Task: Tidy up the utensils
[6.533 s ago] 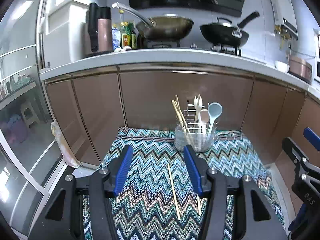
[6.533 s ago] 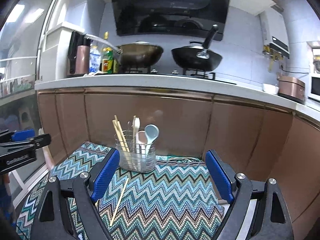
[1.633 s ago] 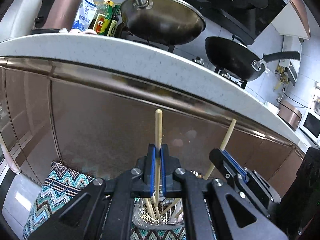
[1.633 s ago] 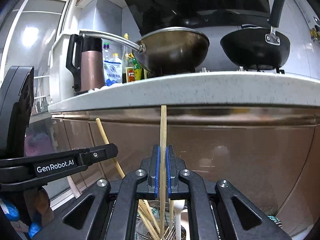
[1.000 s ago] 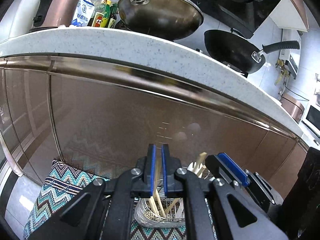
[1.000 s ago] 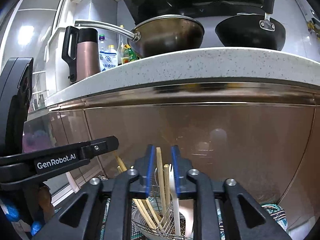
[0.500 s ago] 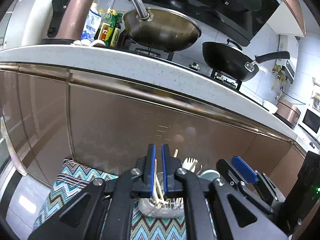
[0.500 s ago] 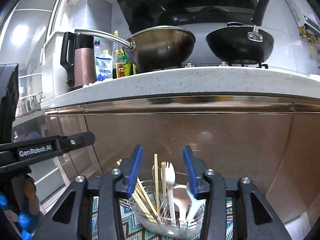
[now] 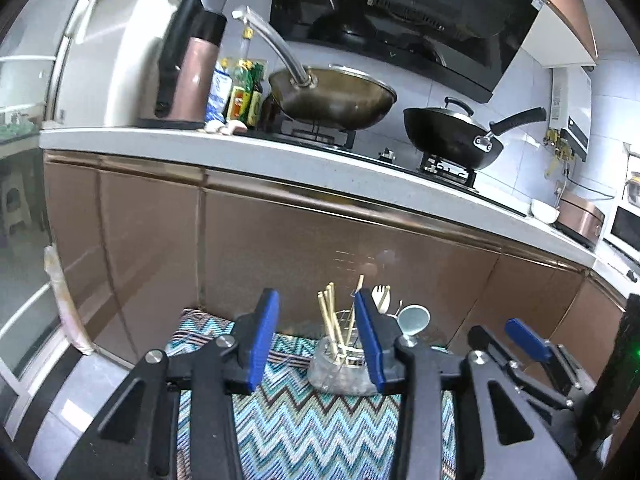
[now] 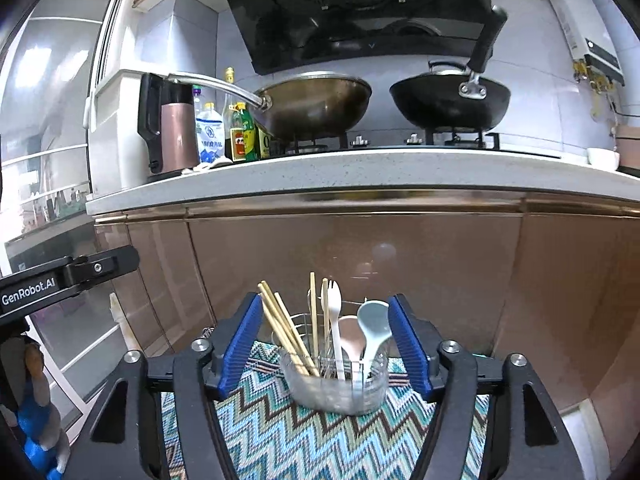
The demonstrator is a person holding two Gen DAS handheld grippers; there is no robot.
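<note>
A clear utensil holder [image 10: 335, 384] stands on a zigzag-patterned cloth [image 10: 304, 436], close to the brown cabinet fronts [image 10: 400, 264] behind it. In it stand upright or slightly leaning several wooden chopsticks [image 10: 280, 324], a white fork [image 10: 334, 320], a pale blue spoon [image 10: 374, 326] and a beige spoon [image 10: 350, 338] between those two. In the left wrist view the same holder [image 9: 340, 368] sits on the cloth [image 9: 304, 420] with its chopsticks [image 9: 330, 316] fanning out above the rim.

The right hand-held gripper [image 10: 326, 344] hangs in front of the holder with its blue pads apart and opening; the holder shows in the gap beyond them, and nothing is pressed between them. The left hand-held gripper [image 9: 318, 340] also has its blue pads apart and opening, empty, with the holder behind its right finger. Each gripper shows at the edge of the other's view.

Above the cabinets runs a speckled white counter [image 10: 360, 172]. On it sit a bronze-coloured wok [image 10: 316, 104] with a long metal handle, a black wok [image 10: 450, 102], a pink and black kettle [image 10: 168, 128] and several bottles [image 10: 240, 132], under a dark range hood [image 10: 360, 12].
</note>
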